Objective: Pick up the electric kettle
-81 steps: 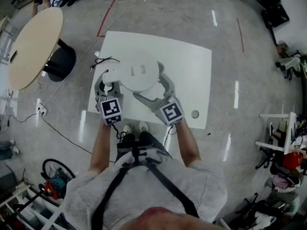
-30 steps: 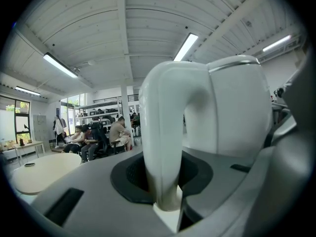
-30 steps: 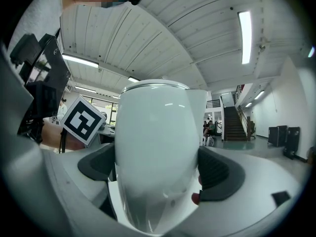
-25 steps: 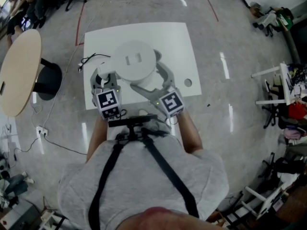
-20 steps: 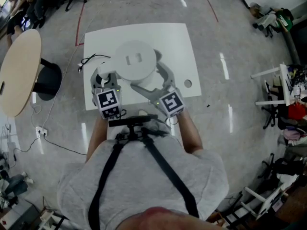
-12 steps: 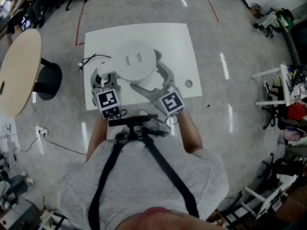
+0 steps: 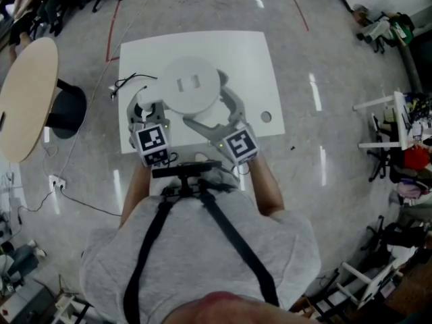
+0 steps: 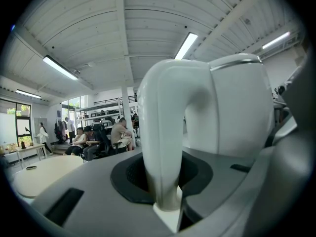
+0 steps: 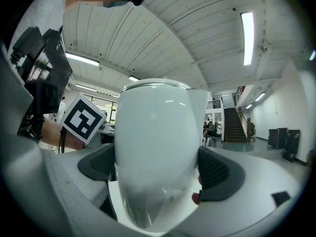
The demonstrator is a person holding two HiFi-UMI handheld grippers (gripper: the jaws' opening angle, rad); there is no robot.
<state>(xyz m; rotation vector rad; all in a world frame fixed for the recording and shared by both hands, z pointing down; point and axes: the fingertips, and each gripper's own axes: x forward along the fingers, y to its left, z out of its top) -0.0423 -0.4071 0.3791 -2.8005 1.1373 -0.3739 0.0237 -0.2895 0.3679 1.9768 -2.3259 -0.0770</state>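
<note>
The white electric kettle (image 7: 192, 90) is seen from above in the head view, its round lid over the white table (image 7: 253, 56), and it looks held clear of the tabletop. My left gripper (image 7: 147, 110) is shut on the kettle's curved handle (image 8: 165, 132), which stands upright between the jaws in the left gripper view. My right gripper (image 7: 214, 115) is shut on the kettle's rounded body (image 9: 155, 152). That body fills the space between the dark pads (image 9: 217, 172) in the right gripper view. The kettle's underside is hidden.
A small grey disc (image 7: 265, 117) lies near the table's right front corner, and a black cable (image 7: 131, 83) lies at its left edge. A round beige table (image 7: 30, 93) and a dark stool (image 7: 67, 110) stand to the left. Shelving and clutter (image 7: 398, 147) line the right side.
Both grips on the kettle look the same throughout. Since the earliest frame only the head view has shifted over the table; in the last second nothing visibly moved.
</note>
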